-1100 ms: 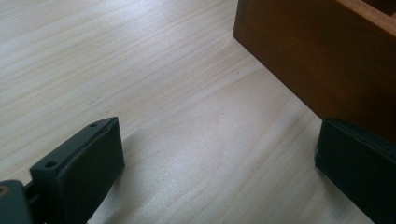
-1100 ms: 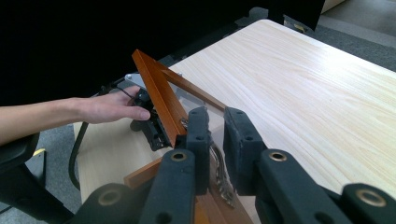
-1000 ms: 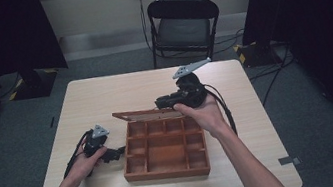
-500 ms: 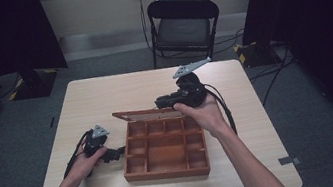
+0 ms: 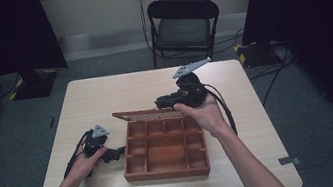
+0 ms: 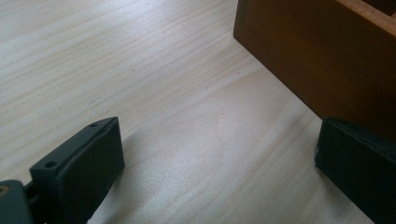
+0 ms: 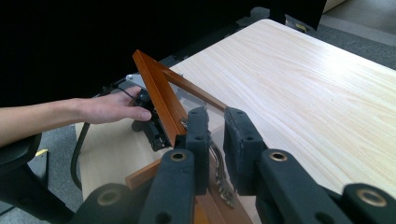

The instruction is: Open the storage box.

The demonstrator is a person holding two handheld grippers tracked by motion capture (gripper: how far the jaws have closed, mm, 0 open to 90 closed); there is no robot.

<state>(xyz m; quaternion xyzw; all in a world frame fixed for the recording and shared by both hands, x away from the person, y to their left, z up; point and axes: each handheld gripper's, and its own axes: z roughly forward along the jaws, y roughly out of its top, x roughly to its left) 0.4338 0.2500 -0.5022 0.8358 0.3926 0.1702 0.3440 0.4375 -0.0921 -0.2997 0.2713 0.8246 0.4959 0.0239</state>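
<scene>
A brown wooden box [image 5: 167, 172] with several compartments sits in the middle of the table. Its glazed lid [image 5: 140, 114] stands part-raised along the far side. My right gripper [image 5: 162, 103] reaches in from the right and is shut on the lid's frame. In the right gripper view the jaws [image 7: 217, 126] pinch the lid [image 7: 159, 93] at its near corner. My left gripper [image 5: 117, 153] rests on the table against the box's left side. The left gripper [image 6: 219, 154] is open over bare tabletop, with the box's wall [image 6: 317, 60] beside its right jaw.
The light wooden table [image 5: 104, 98] has free room at the back and left. A black folding chair [image 5: 184, 25] stands behind the far edge. Cables trail from both grippers, and dark curtains hang at both sides.
</scene>
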